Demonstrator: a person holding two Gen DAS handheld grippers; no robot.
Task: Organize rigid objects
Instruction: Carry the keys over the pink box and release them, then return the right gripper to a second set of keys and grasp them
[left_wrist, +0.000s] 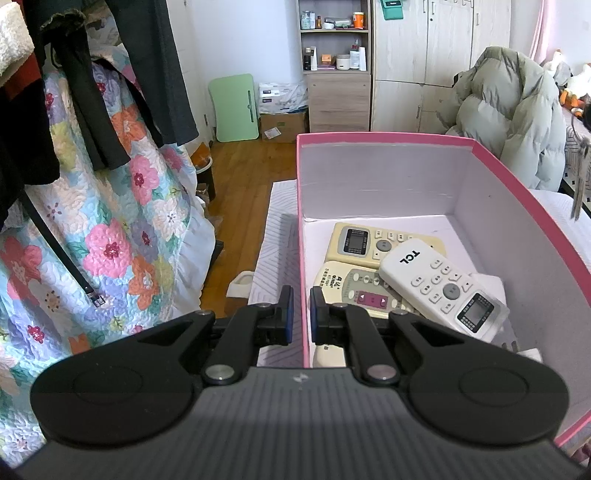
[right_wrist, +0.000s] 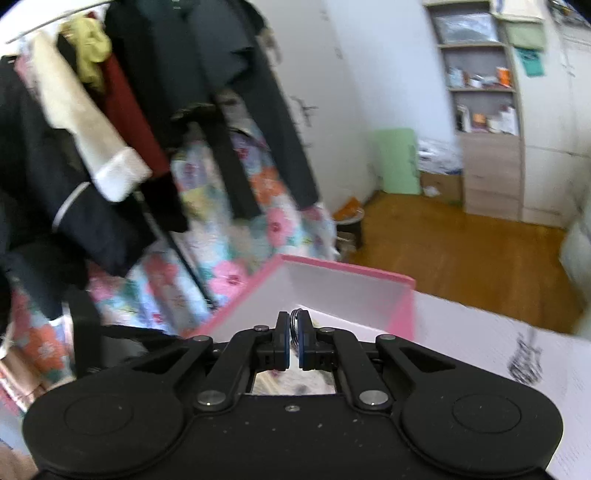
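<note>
A pink box (left_wrist: 388, 137) with a white inside stands on a pale patterned cloth. In it lie a white TCL remote (left_wrist: 439, 284) across two beige remotes (left_wrist: 373, 243) (left_wrist: 354, 291). My left gripper (left_wrist: 301, 314) straddles the box's near left wall and is shut on it. A bunch of keys (left_wrist: 579, 181) dangles at the right edge of the left wrist view, above the box's right side. In the blurred right wrist view my right gripper (right_wrist: 294, 320) is shut on a metal key ring (right_wrist: 295, 314), held over the box's rim (right_wrist: 343, 268); the keys hang hidden below it.
Dark clothes (left_wrist: 122, 74) hang on a rail over a floral quilt (left_wrist: 110, 240) at the left. Wooden floor (left_wrist: 251, 177), a green board (left_wrist: 234, 107), a shelf unit (left_wrist: 334, 62) and a puffy jacket (left_wrist: 509, 122) lie beyond the box.
</note>
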